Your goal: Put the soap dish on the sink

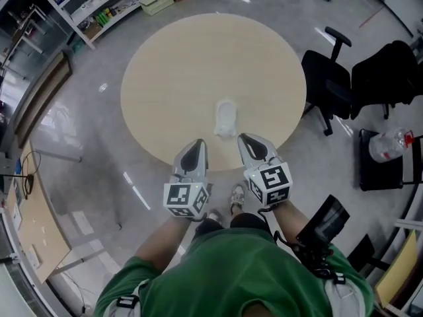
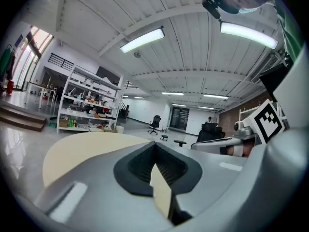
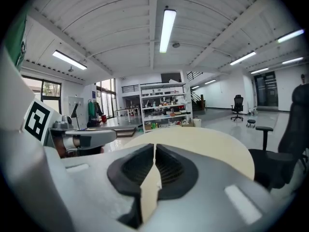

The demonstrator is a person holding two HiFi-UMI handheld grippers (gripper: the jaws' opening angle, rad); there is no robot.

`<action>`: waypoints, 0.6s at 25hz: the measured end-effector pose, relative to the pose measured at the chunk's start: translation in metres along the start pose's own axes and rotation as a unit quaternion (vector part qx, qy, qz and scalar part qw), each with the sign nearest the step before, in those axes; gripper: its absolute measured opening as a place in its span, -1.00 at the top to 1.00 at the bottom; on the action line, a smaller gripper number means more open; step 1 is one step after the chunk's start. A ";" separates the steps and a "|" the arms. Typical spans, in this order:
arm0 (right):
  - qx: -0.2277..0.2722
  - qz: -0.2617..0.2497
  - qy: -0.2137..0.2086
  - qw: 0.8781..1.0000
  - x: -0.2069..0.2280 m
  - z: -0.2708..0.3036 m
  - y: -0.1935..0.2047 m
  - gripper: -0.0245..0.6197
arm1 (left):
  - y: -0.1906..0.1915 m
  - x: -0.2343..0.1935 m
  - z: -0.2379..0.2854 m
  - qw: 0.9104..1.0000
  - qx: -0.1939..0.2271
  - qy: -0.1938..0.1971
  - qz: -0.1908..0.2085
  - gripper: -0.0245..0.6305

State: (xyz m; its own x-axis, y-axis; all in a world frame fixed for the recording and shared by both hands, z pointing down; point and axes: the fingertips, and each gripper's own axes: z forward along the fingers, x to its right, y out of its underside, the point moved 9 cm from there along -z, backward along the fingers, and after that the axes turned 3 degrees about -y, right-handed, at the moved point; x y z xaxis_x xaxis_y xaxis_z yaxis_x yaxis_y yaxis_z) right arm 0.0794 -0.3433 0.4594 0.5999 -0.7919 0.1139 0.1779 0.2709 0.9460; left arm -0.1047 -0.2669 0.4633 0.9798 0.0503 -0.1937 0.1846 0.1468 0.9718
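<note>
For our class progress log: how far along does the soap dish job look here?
Done: unclear; one white object sits on the round table, too small to tell dish from sink. In hand: nothing; left gripper and right gripper are shut and empty. Left: cannot judge.

The round table (image 1: 198, 65) is plain pale beige. The soap dish (image 1: 225, 119) on its near side is white. The left gripper (image 1: 199, 142) and the right gripper (image 1: 244, 138) are both light grey with black ribbed pads (image 3: 171, 170), and each carries a white cube (image 1: 187, 200) printed with black square markers. The person's shirt (image 1: 231, 269) is green. The floor (image 1: 86, 150) is glossy grey. The chairs (image 1: 330, 78) to the right are black. The shelves (image 1: 63, 15) at the far left are white.
</note>
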 end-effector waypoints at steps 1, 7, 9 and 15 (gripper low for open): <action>0.006 -0.003 0.004 1.000 -0.006 -0.006 -0.002 0.88 | -0.003 0.001 -0.006 1.000 0.004 0.005 0.000 0.91; 0.034 -0.024 0.023 0.999 -0.055 -0.046 -0.011 0.91 | -0.015 0.006 -0.051 0.999 0.024 0.041 0.002 0.91; 0.040 -0.030 0.028 0.998 -0.067 -0.058 -0.012 0.91 | -0.018 0.009 -0.063 0.998 0.031 0.054 0.004 0.91; 0.052 -0.033 0.042 0.997 -0.101 -0.092 -0.005 0.91 | -0.021 0.018 -0.101 0.995 0.047 0.085 0.005 0.91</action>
State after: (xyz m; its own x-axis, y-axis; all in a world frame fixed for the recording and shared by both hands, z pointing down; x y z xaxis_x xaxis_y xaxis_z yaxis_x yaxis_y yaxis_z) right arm 0.0890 -0.2143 0.4150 0.6530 -0.7568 0.0283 0.1404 0.1577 0.9775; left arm -0.0986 -0.1691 0.4259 0.9556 0.2194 -0.1969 0.1900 0.0526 0.9804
